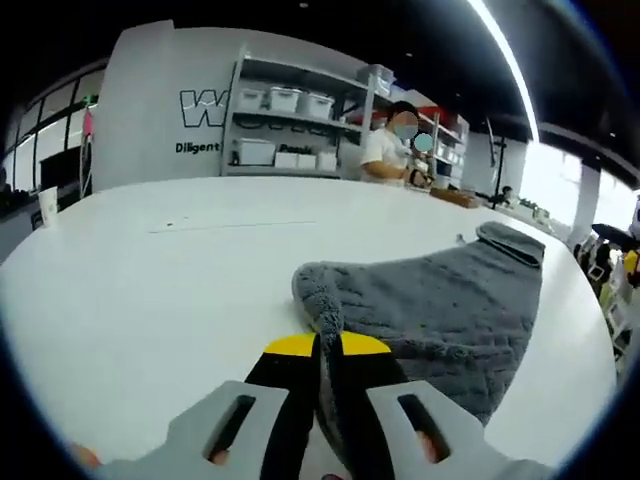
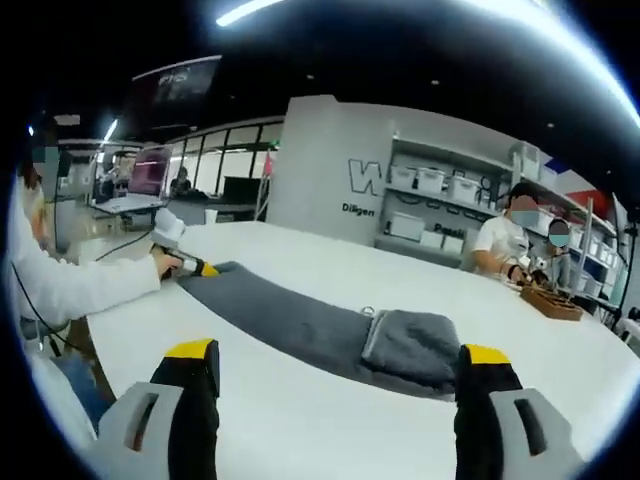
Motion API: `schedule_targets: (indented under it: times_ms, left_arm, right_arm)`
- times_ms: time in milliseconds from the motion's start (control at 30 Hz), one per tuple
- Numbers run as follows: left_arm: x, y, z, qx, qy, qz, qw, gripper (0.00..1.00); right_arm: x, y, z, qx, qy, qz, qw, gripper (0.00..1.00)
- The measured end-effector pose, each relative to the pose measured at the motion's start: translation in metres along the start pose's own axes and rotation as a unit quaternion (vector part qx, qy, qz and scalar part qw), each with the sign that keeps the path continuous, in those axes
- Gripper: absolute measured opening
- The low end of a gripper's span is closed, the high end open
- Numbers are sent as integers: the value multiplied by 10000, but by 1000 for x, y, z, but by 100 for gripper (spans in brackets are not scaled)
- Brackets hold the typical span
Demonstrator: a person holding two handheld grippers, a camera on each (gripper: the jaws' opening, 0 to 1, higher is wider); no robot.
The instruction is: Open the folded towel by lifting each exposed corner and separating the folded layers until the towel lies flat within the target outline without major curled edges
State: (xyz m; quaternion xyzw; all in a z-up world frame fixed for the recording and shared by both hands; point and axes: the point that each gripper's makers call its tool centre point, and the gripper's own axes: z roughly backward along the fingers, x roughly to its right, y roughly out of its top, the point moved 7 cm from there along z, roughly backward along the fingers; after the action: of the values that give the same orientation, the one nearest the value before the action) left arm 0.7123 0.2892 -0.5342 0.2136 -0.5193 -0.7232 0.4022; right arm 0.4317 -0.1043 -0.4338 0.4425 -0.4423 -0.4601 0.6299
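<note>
The grey towel (image 1: 440, 300) lies on the white table (image 1: 150, 300), partly opened: in the right gripper view it (image 2: 300, 325) runs as a long strip across the tabletop, with a thicker folded-over flap at the end nearest my right tool.

My left gripper (image 1: 327, 350) is clenched on a corner of the cloth, which bunches up between the yellow-tipped jaws. In the right gripper view I can see that same left gripper (image 2: 195, 267) at the far end of the strip, pinching its edge low over the surface.

My right gripper (image 2: 340, 365) is released, jaws spread wide with nothing between them, hovering near the folded flap.

I cannot make out any target outline on the table (image 2: 300, 420), so I can't judge how well the towel is placed.

The main risk, as I read it, is pulling with the left while the flap is still doubled over: the whole towel would slide rather than unfold. A shallow right-hand grab could take both layers and drag the fold along, leaving a curled edge. People (image 2: 500, 240) work at the far end, well apart from my reach.
</note>
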Motion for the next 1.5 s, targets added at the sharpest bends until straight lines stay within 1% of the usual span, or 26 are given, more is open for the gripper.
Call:
schedule_targets:
  times_ms: [100,267,367,400,467,500,533,633,667,800,867,933,1067,1100,1233,1333,1367,1433,1500]
  left_arm:
    - [-2,-1,5,-40,114,-61,9999,5]
    - [-13,-2,18,-114,392,-119,9991,4]
    - [-28,-3,29,-170,715,-118,9972,4]
    - [-33,-4,33,-203,809,-133,9964,4]
    - [-38,-4,36,-221,900,-177,9955,4]
    - [-45,-4,40,-261,1053,-273,9937,4]
    - [-53,-4,45,-301,1206,-368,9916,4]
    - [-67,-3,53,-418,1466,-713,9857,4]
    - [-71,-3,55,-438,1511,-781,9845,4]
    - [-88,-5,63,-468,1557,-851,9830,5]
    - [-96,-6,67,-471,1577,-885,9824,5]
    - [-105,-6,72,-481,1622,-910,9814,5]
    - [-135,-8,85,-467,1829,-835,9785,5]
    - [-139,-8,88,-459,1865,-821,9779,5]
    - [-168,-12,103,-421,2097,-718,9742,5]
    - [-188,-16,116,-310,2360,-379,9705,5]
    - [-195,-18,121,-208,2429,-181,9697,5]
    - [-201,-21,127,-139,2474,-26,9688,5]
    - [-208,-22,132,-124,2507,2,9680,5]
  right_arm:
    - [4,-3,-12,-62,91,-80,9999,99]
    - [3,1,-29,-114,321,-93,9994,99]
    - [-2,5,-35,-176,475,-9,9987,99]
    - [-4,6,-35,-187,483,8,9987,99]
    - [-5,7,-34,-181,477,24,9987,99]
    - [-7,10,-31,-113,443,28,9990,99]
    - [-9,10,-28,-116,416,-32,9991,99]
    - [-13,12,-22,-111,334,-55,9994,99]
    - [-14,13,-20,-114,310,-48,9994,99]
    - [-21,19,-15,-124,183,-64,9997,99]
    - [-26,23,-14,-88,96,11,9999,99]
    - [-31,26,-16,-83,93,48,9999,99]
    - [-44,32,-20,-148,104,228,9996,99]
    - [-45,32,-21,-159,109,233,9995,99]
    - [-61,37,-23,-188,240,245,9992,99]
    - [-68,39,-26,-257,281,312,9988,99]
    - [-71,41,-26,-254,310,327,9987,99]
    - [-75,45,-28,-245,333,364,9985,99]
    - [-78,47,-29,-240,337,431,9982,99]
